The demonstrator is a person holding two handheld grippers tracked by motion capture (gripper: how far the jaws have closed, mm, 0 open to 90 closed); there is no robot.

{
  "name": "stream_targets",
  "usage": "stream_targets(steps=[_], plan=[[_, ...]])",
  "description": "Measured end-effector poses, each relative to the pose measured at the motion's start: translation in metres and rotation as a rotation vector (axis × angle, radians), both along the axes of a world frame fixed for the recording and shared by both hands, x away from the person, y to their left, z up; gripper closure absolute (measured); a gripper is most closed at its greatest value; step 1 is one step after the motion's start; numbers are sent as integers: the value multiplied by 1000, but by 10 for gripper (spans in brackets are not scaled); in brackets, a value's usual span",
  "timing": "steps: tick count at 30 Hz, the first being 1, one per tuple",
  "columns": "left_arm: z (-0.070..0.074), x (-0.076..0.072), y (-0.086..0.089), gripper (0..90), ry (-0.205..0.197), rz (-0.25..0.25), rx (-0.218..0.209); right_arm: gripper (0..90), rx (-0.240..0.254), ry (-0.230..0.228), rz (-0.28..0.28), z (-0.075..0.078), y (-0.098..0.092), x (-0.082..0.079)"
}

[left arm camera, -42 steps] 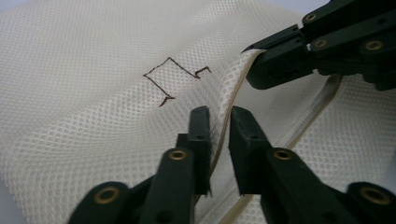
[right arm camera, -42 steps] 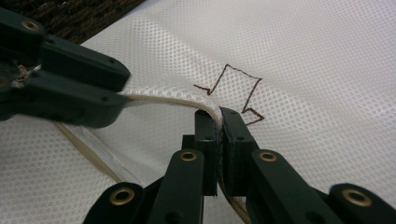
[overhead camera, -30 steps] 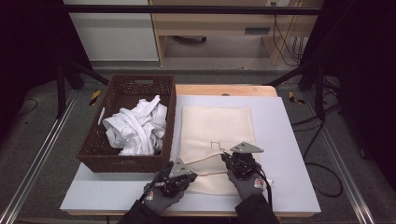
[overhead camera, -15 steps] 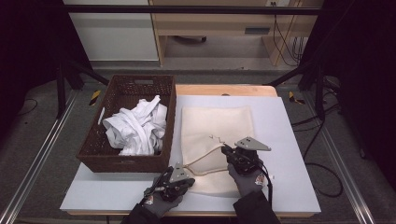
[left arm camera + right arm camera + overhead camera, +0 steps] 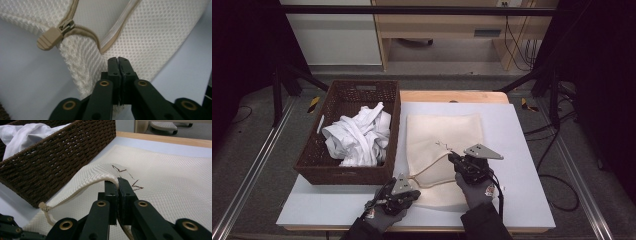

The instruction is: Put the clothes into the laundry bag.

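A white table (image 5: 522,150) carries a brown wicker basket (image 5: 347,170) of white cloth (image 5: 359,137) on its left and a cream mesh bag (image 5: 444,137) just right of it. The right gripper (image 5: 451,156) pinches the bag's lifted zipper edge; the left gripper (image 5: 414,192) is clamped on the near corner by the zipper pull (image 5: 48,38), its jaws having just eased slightly.

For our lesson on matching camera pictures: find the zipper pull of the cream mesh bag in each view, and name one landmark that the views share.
High view: the zipper pull is a tiny spot at the mesh bag's near-left corner, beside the left gripper.
Left gripper view: upper left, large and tan.
Right gripper view: lower left, small.
Shared landmark: the bag's open zipper edge, lifted by the right gripper.
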State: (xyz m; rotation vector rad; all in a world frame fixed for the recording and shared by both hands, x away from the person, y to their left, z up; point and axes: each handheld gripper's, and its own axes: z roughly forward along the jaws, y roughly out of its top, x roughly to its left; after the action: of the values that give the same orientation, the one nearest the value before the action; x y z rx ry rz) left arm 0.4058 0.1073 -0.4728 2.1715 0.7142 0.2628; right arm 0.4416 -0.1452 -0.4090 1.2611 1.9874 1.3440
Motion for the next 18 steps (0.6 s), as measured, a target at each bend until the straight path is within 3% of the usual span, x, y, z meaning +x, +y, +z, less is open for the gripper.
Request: stream_targets(steps=[4, 5, 6, 7, 10, 18], plan=[[19, -4, 4, 726, -39, -5, -44, 873, -1, 3, 1, -2, -4, -2], [25, -5, 6, 726, -54, -1, -56, 873, -1, 3, 1, -2, -4, -2], [37, -6, 10, 652, -73, 9, -86, 873, 3, 6, 3, -3, -5, -3], [37, -6, 10, 628, -73, 9, -86, 873, 3, 6, 3, -3, -5, -3], [57, -6, 18, 564, -104, 30, -123, 873, 4, 10, 4, -4, -6, -3], [101, 5, 41, 412, -178, 67, -150, 873, 4, 7, 7, -1, -6, -5]])
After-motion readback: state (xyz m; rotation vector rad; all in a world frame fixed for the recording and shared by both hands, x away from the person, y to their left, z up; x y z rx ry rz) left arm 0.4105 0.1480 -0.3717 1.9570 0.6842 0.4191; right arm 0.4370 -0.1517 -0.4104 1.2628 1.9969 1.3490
